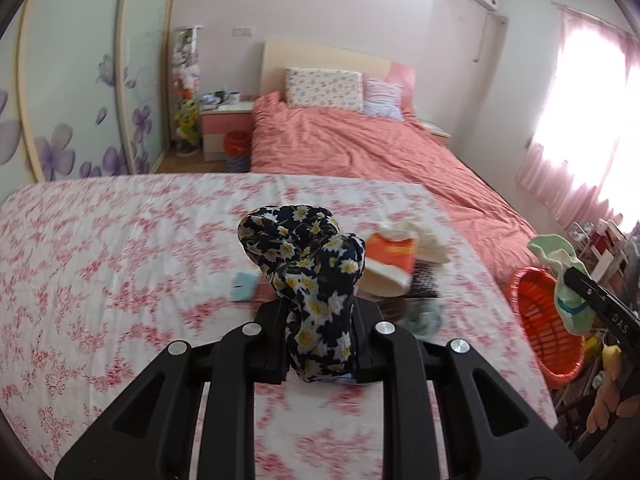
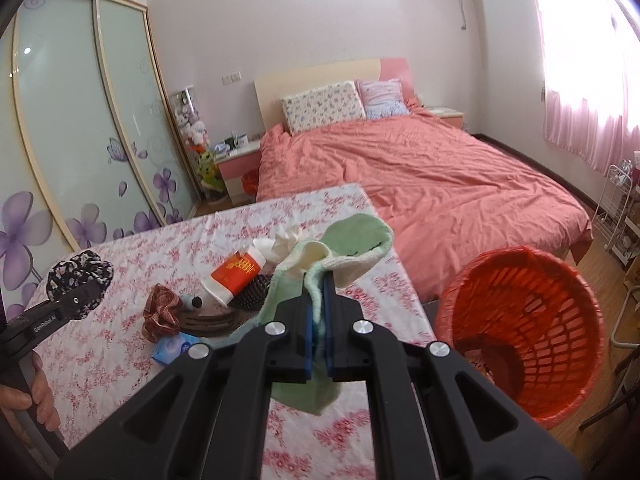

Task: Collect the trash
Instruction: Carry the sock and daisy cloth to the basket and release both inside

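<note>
My left gripper (image 1: 320, 312) is shut on a dark floral scrunchie (image 1: 308, 256) and holds it above the table; it also shows at the left of the right wrist view (image 2: 78, 280). My right gripper (image 2: 318, 300) is shut on a pale green sock (image 2: 352, 248), held over the table's right edge beside the orange basket (image 2: 520, 332). The sock (image 1: 560, 264) and basket (image 1: 548, 320) also show at the right of the left wrist view. On the table lie an orange-and-white tube (image 2: 236, 276), crumpled tissue (image 2: 280, 244), a brown scrunchie (image 2: 162, 314) and a blue packet (image 2: 172, 350).
The table (image 2: 100, 360) has a pink floral cloth. A bed with a salmon cover (image 2: 440, 184) stands behind it. A wardrobe with purple flowers (image 2: 60, 140) is on the left. A white wire rack (image 2: 616, 208) stands at the right by the pink curtain.
</note>
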Demonstrator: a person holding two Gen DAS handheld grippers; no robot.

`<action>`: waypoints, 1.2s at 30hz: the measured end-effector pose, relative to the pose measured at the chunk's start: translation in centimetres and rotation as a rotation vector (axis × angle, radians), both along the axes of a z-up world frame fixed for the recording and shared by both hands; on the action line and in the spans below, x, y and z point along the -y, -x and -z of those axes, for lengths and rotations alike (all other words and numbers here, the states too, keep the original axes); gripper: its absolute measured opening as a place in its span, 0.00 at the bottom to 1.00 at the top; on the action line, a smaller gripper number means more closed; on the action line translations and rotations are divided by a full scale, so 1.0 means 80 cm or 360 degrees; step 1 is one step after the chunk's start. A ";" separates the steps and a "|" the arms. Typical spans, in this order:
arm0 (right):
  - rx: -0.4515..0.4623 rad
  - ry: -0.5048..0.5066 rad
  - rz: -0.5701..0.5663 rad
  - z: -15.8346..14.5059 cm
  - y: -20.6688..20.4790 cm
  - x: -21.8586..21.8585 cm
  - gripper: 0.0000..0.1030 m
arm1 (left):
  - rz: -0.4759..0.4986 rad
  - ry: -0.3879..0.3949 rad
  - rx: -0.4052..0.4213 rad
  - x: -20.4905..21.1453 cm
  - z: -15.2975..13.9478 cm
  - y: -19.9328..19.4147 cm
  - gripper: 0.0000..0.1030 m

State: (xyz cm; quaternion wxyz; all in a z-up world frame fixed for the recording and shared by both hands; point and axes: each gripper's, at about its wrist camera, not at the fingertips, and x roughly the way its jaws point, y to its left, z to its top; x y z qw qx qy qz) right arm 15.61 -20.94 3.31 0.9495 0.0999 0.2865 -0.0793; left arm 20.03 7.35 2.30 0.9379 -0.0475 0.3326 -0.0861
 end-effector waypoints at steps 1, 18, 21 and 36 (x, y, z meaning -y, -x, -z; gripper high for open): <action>0.0015 0.0003 0.0009 -0.004 0.008 0.003 0.06 | 0.0021 -0.0005 0.0008 0.009 -0.003 0.003 0.20; 0.0124 0.0004 0.0297 -0.022 0.108 0.124 0.06 | 0.0553 -0.0005 0.0050 0.213 -0.012 0.024 0.20; 0.0118 -0.0015 0.0354 -0.014 0.116 0.146 0.06 | 0.0663 0.0012 0.0022 0.252 -0.003 0.022 0.20; 0.0077 -0.0158 0.0527 0.035 0.129 0.252 0.06 | 0.0972 0.0005 -0.0145 0.384 0.042 0.003 0.20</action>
